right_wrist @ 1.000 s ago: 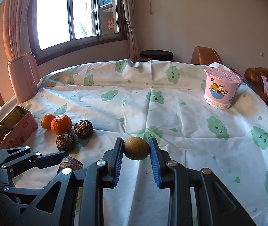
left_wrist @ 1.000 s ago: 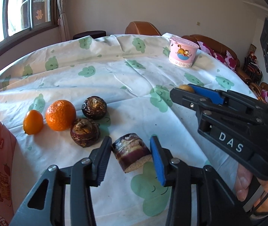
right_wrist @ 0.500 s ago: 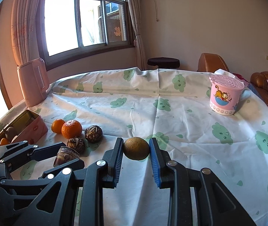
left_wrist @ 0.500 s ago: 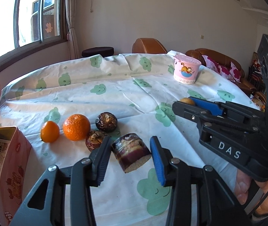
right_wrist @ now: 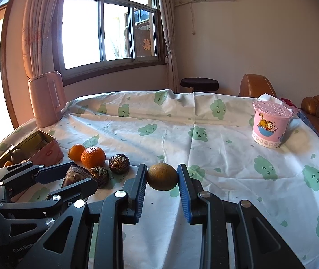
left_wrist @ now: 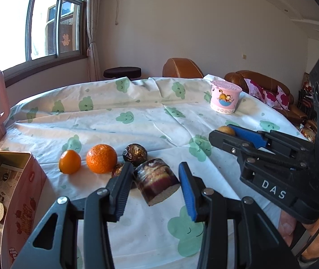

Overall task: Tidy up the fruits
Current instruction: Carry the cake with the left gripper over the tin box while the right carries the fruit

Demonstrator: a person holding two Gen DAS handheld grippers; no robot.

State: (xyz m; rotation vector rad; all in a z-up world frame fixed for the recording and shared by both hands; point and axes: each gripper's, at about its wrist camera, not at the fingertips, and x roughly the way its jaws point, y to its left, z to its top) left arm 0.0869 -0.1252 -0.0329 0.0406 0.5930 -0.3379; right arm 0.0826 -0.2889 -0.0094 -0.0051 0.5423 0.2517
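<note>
We tilt both grippers downward above the tablecloth (left_wrist: 137, 121). Our left gripper (left_wrist: 153, 182) clamps a cut purple tuber piece (left_wrist: 157, 180); our right gripper (right_wrist: 162, 177) clamps a round brownish fruit (right_wrist: 162, 176). The left finger hides part of one dark bulb (left_wrist: 117, 170).

White letters "DAS" stand on the black plastic body of the right gripper (left_wrist: 228, 131), right of the pink rectangular tin box (left_wrist: 22, 192). Partly cut-off grey letters "GenRob" stand on the black plastic body of the left gripper (right_wrist: 69, 176). The printing on the tin is illegible.
</note>
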